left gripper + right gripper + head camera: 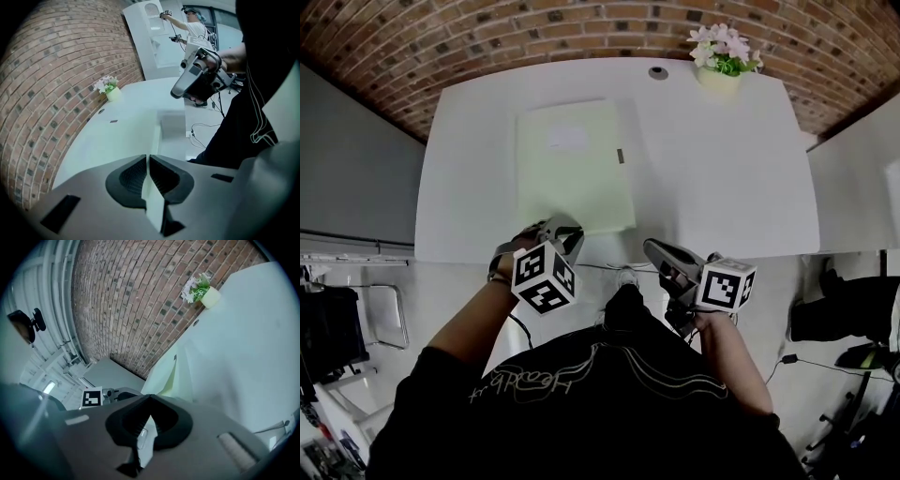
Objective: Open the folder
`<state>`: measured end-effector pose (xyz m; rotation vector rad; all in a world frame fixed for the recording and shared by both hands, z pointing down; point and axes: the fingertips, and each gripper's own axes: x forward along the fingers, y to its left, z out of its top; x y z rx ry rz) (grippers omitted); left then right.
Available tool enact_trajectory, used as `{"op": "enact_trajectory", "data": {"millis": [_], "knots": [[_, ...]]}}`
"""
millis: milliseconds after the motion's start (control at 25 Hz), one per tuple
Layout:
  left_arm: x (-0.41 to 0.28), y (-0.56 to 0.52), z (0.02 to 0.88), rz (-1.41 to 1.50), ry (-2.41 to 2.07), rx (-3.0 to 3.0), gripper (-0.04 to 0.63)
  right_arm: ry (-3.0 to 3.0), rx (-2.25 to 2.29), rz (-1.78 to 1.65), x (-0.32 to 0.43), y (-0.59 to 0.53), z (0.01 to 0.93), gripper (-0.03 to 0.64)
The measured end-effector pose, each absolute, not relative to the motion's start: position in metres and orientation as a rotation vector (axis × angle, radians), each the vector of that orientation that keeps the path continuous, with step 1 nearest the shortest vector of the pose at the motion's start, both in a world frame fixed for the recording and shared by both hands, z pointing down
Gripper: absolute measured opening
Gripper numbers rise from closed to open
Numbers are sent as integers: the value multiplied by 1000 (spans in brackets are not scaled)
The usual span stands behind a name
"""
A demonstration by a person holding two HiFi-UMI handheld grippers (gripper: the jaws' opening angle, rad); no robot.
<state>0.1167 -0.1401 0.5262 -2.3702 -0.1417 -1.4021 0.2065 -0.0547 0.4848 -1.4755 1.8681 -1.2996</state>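
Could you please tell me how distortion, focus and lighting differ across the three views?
Head view: the wide lens bows the table edges, the light is even and the folder is sharp. Left gripper view: dark rounded corners, the brick wall curves, and the folder edge nearest the lens is soft. Right gripper view: the same dark corners, the wall bends, and the flower pot is clear.

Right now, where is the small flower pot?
In the head view, the pale green pot of white flowers stands at the white table's far edge, right side, beside the brick wall.
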Motion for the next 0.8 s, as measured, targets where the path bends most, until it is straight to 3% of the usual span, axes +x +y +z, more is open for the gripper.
{"op": "enact_trajectory", "data": {"millis": [800], "knots": [[117,-139,525,-1417,-194,-2404,23,2110,-1740,-1342,209,-100,535,3]]}}
